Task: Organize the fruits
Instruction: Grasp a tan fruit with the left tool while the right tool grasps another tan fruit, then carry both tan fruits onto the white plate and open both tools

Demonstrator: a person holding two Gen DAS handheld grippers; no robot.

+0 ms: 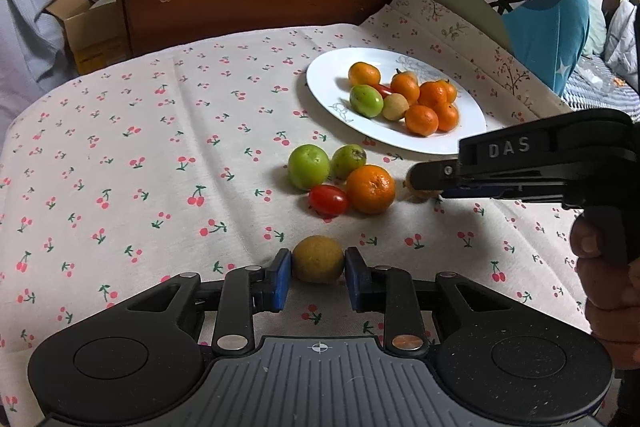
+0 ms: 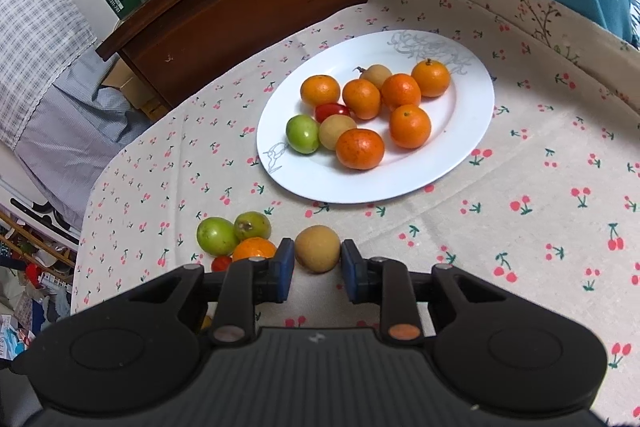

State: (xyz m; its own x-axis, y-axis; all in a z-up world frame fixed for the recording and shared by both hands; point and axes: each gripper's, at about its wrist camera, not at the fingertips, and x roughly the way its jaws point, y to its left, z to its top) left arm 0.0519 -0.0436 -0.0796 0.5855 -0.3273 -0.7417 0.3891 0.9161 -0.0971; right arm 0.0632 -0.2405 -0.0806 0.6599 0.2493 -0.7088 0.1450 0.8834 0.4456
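Left gripper (image 1: 318,269) clamped on longan (image 1: 318,259); right gripper (image 2: 317,259) clamped on another longan (image 2: 317,247); both likely bound for plate (image 2: 460,155).

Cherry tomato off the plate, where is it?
Left wrist view: cherry tomato lies on the cloth, touching the orange, in front of the green fruit.

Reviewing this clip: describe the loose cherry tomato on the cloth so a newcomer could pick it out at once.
Start at the white plate on the cherry-print cloth. Just in front of it sits a cluster of four loose fruits: the tomato lies beside the orange, in front of two green fruits. It is the only small, red, glossy one there.
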